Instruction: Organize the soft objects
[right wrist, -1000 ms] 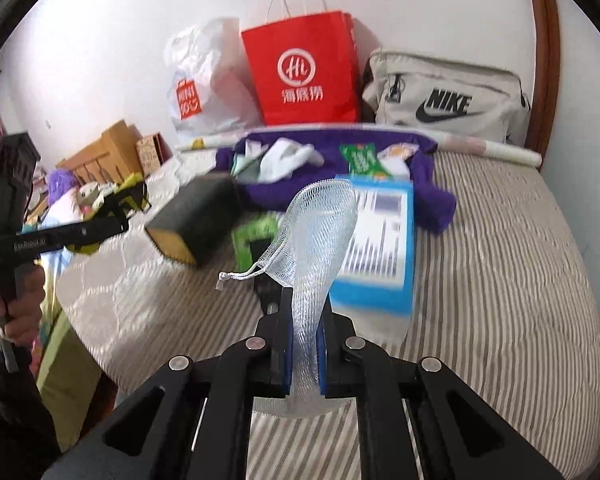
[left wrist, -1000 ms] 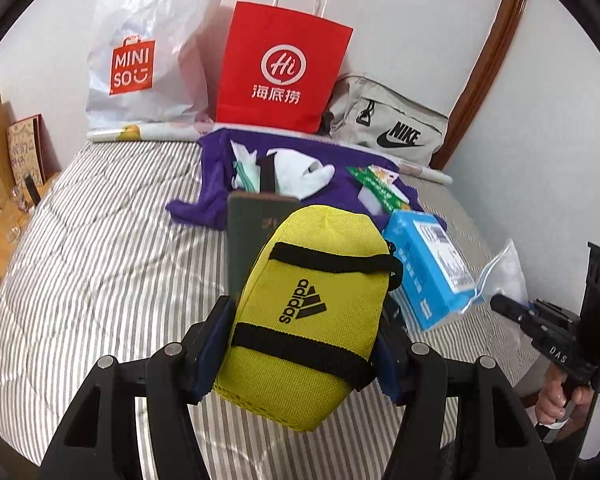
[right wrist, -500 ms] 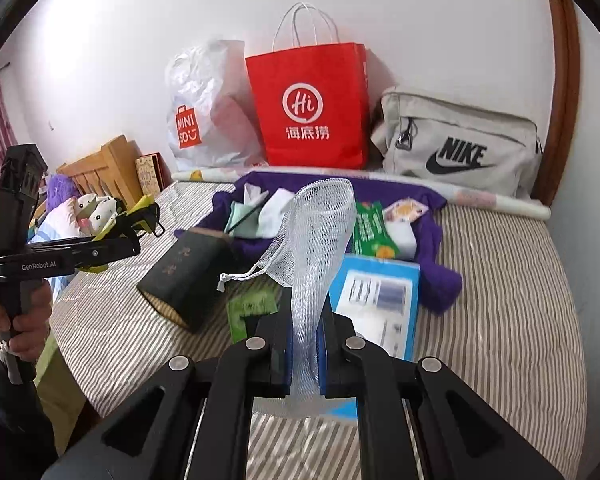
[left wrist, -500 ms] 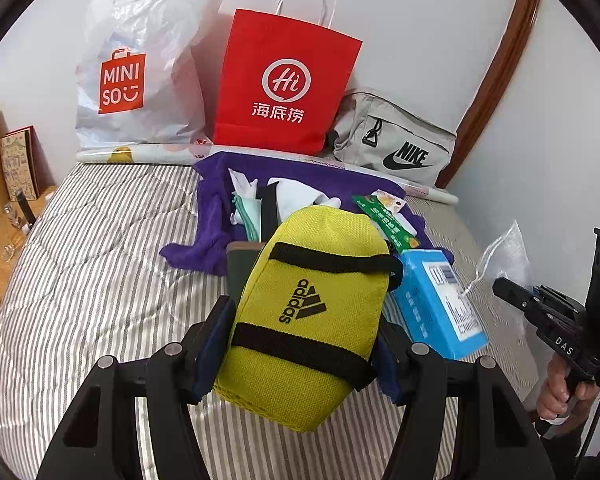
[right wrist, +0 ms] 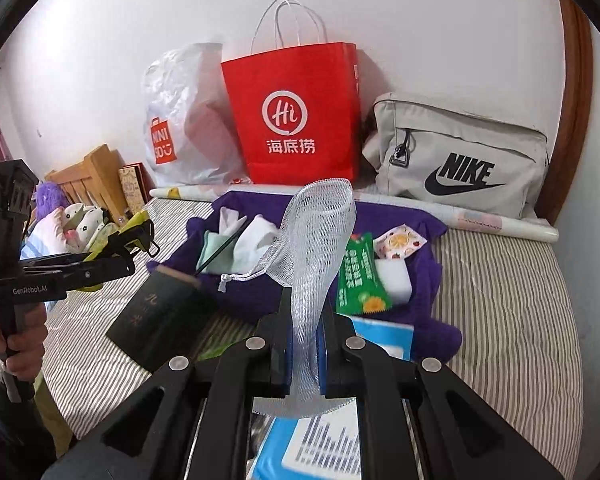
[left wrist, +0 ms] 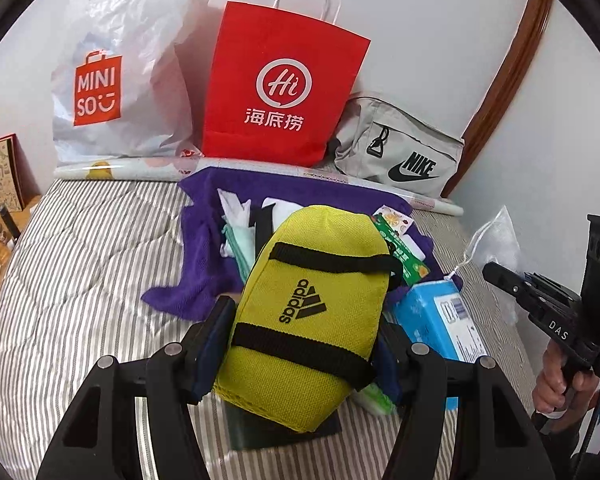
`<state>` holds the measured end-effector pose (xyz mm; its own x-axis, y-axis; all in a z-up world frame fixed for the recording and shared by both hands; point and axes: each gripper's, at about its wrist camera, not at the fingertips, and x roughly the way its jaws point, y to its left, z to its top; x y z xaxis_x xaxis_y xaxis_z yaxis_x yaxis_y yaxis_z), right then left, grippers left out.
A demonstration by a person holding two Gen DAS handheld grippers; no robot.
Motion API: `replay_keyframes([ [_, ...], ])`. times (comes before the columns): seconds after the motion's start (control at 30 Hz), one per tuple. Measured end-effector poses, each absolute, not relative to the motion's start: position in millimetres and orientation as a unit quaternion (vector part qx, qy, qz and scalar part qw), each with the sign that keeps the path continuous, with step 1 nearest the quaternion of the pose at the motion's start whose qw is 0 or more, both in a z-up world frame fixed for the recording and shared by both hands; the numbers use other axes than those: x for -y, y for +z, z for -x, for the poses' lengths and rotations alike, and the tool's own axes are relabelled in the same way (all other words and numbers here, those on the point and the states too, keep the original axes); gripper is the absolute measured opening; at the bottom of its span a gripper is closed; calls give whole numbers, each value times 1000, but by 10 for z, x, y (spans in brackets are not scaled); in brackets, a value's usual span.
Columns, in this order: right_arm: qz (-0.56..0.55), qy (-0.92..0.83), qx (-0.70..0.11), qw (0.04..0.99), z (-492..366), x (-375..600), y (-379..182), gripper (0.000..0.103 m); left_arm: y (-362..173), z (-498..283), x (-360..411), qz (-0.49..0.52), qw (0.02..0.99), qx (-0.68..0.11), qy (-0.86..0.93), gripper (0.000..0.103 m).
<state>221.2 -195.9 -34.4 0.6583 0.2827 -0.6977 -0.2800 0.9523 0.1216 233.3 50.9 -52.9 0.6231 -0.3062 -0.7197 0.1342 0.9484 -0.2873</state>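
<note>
A striped bed (left wrist: 80, 280) carried a purple cloth (left wrist: 204, 288) at centre, bags at twelve o'clock, a dark book (right wrist: 156, 320) at eight.

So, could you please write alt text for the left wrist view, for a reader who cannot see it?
The left gripper is shut on a yellow Adidas pouch, held above a striped bed. Behind it a purple cloth carries small items; a Miniso bag, a red paper bag and a grey Nike bag stand against the wall.

Two cameras, low over the bed
Each sits close behind its own fingers, facing the wall; both see the red paper bag (left wrist: 284, 88) (right wrist: 296, 116).
</note>
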Motion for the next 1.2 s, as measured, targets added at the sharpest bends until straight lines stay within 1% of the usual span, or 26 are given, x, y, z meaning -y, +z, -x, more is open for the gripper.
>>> replay_keyframes([
  [0.33,-7,153,-381,912,-2544,1965,-346,9,-543,-2626,-469,96,897,-414,-118,61],
  [0.63,-4,149,-396,906,-2853,1961,-449,9,-610,-2920,-443,94,895,-421,-114,61],
  [1.2,8,153,-461,874,-3370,1883,-921,10,-948,-3392,-215,94,872,-462,-135,61],
])
